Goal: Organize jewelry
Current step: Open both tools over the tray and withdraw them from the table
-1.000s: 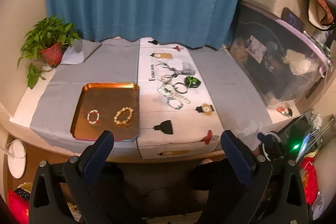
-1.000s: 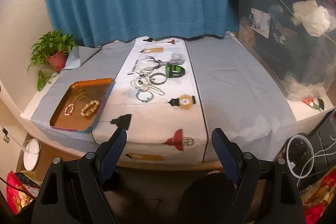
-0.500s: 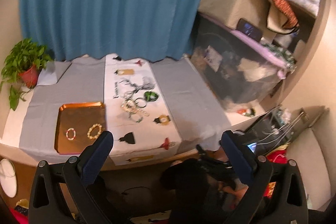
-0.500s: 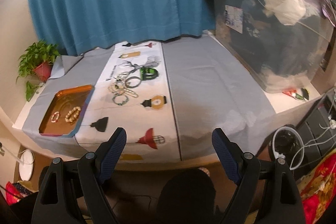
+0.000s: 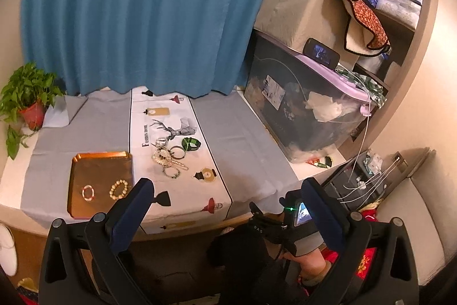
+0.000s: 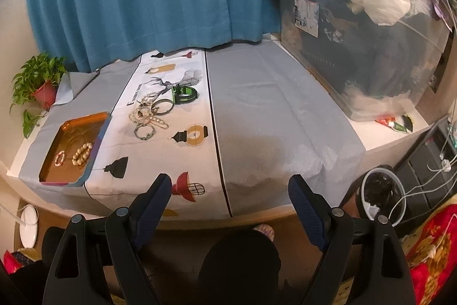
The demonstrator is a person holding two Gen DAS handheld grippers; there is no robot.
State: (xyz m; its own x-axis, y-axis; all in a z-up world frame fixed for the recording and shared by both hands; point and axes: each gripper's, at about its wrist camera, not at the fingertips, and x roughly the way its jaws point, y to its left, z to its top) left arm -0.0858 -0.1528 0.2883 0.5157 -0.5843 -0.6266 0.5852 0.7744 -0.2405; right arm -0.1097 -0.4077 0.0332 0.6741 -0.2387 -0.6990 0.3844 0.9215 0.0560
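A copper tray [image 5: 85, 162] [image 6: 74, 125] sits on the left of the table and holds a red-and-white bead bracelet [image 5: 88, 192] [image 6: 60, 158] and a cream bead bracelet [image 5: 118, 189] [image 6: 82, 153]. To its right a pile of jewelry [image 5: 168, 159] [image 6: 148, 113] lies on the white printed runner, with a green-and-black band [image 5: 190, 144] [image 6: 185, 94] at its far side. My left gripper [image 5: 228, 185] hangs open and empty, high above the table's front edge. My right gripper [image 6: 230, 185] is open and empty too, just in front of that edge, far from the jewelry.
A potted plant [image 5: 27, 96] stands at the back left before a blue curtain [image 5: 137, 10]. A big clear storage bin [image 6: 365, 42] with a box on top fills the right end. Cables [image 5: 368, 182], a bucket [image 6: 377, 196] and a red cloth lie on the floor right.
My left gripper has risen and swung right, so the table looks smaller and the bin, shelves and the other hand's gripper have come into view. My right gripper has drifted right. Nothing on the table moved.
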